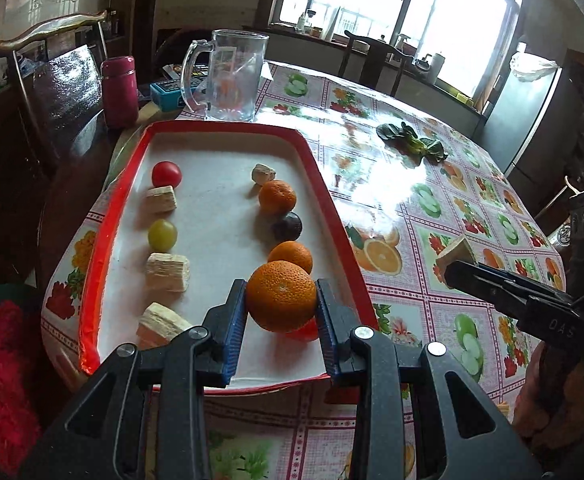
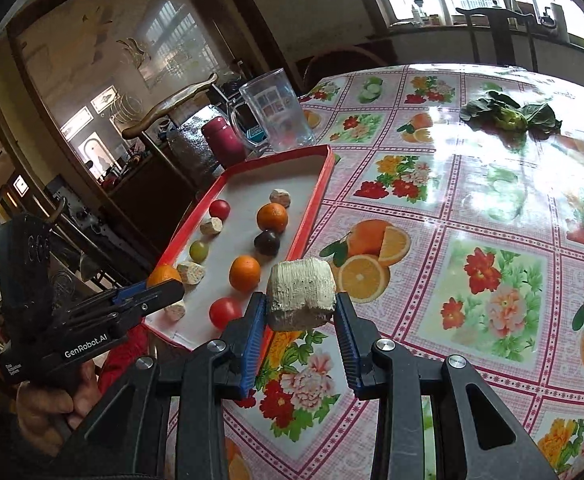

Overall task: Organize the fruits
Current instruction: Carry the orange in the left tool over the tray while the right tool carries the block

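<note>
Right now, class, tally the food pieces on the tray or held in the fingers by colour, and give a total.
Orange fruits: 3
Red fruits: 2
Green fruit: 1
Dark purple fruit: 1
Pale chunks: 5
Total: 12

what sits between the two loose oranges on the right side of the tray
A dark plum lies between the far orange and the near orange in the tray, clearest in the left wrist view.

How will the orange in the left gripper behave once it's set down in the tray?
The orange is round, so it will probably roll on the flat tray floor. Its dimpled peel likely grips the pads. It looks firm, not fragile.
</note>
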Tool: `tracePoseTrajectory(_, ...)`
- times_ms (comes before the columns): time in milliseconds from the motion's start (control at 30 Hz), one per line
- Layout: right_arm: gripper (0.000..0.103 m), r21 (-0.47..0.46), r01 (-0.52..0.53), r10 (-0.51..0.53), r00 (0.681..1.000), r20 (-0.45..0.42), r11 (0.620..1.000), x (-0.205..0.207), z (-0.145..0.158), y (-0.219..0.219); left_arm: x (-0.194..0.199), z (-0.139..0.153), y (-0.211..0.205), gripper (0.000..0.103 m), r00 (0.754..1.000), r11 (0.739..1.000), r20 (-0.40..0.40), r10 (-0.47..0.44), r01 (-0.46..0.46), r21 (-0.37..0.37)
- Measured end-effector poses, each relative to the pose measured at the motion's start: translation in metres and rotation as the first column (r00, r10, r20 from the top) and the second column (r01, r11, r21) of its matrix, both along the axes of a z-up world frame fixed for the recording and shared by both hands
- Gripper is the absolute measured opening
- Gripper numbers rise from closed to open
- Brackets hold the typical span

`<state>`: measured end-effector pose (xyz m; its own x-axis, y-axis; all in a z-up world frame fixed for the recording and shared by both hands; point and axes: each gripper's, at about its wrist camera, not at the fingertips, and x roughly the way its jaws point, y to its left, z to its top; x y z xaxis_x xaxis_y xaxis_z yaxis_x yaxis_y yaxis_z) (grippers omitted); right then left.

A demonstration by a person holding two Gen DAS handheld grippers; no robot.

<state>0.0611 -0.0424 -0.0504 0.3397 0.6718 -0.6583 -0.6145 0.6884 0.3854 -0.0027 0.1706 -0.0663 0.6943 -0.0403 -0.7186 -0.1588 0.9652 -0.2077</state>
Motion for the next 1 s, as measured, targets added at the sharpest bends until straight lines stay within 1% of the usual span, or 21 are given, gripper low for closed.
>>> tracePoseTrajectory(233, 0.035, -0.014, -0.049, 0.049, 0.999, 0.006, 0.999, -0.013, -0.001, 0.022, -0.015, 0.001, 0.017, 0.031, 0.999, 0.999, 0.009, 0.033, -0.033, -0.003)
tracePoseTrajectory(533, 0.035, -0.033, -0.085, 0.085, 0.996, 0.018, 0.996, -0.018, 0.000, 0.045, -0.034, 0.003, 0.047, 0.031, 0.995, 0.995, 0.019, 0.095, -0.095, -0.013)
tracePoseTrajectory(767, 0.035, -0.055, -0.128, 0.129, 0.991, 0.018, 0.990, -0.023, -0.006, 0.062, -0.048, -0.003, 0.072, 0.031, 0.989, 0.989, 0.002, 0.145, -0.145, -0.010)
tracePoseTrajectory(1000, 0.035, -0.091, -0.159, 0.161, 0.987, 0.020, 0.983, -0.026, -0.014, 0.077, -0.048, -0.011, 0.073, 0.031, 0.991, 0.991, -0.014, 0.131, -0.132, -0.019)
